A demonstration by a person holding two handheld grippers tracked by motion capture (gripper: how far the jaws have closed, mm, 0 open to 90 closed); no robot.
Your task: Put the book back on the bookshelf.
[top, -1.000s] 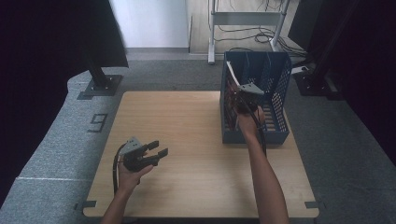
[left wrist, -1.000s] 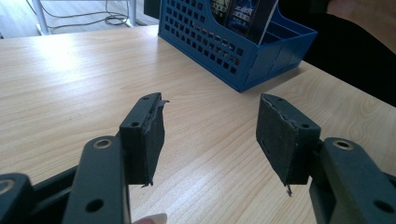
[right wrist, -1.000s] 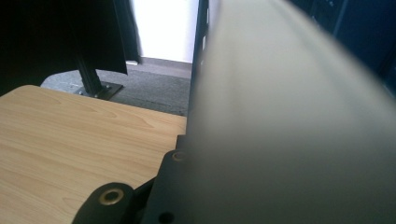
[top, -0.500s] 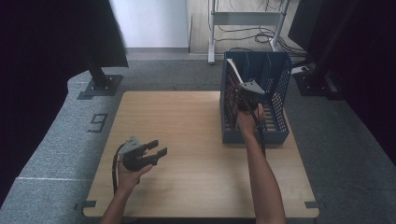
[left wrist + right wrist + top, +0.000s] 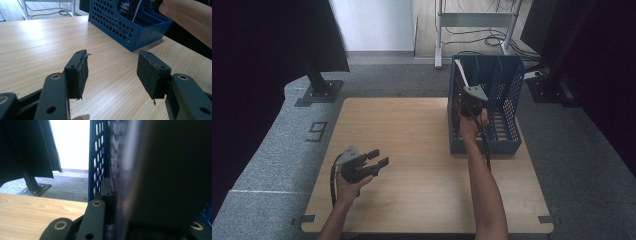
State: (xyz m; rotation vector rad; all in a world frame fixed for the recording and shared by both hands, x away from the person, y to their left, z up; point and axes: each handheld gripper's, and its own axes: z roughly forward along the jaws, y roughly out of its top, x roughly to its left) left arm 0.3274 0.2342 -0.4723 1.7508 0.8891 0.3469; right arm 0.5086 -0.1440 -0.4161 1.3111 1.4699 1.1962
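R gripper (image 5: pixel 466 95): jaws clamped on thin dark book (image 5: pixel 160 170), standing upright in left compartment of blue file rack (image 5: pixel 512 145) | L gripper (image 5: pixel 112 72): jaws apart, empty, over table (image 5: pixel 412 150) | status: insertion apparently near done; release, withdrawal remain.

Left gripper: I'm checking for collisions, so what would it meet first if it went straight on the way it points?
Probably the blue file rack: the open left gripper aims across bare table toward it, though depth is unclear.
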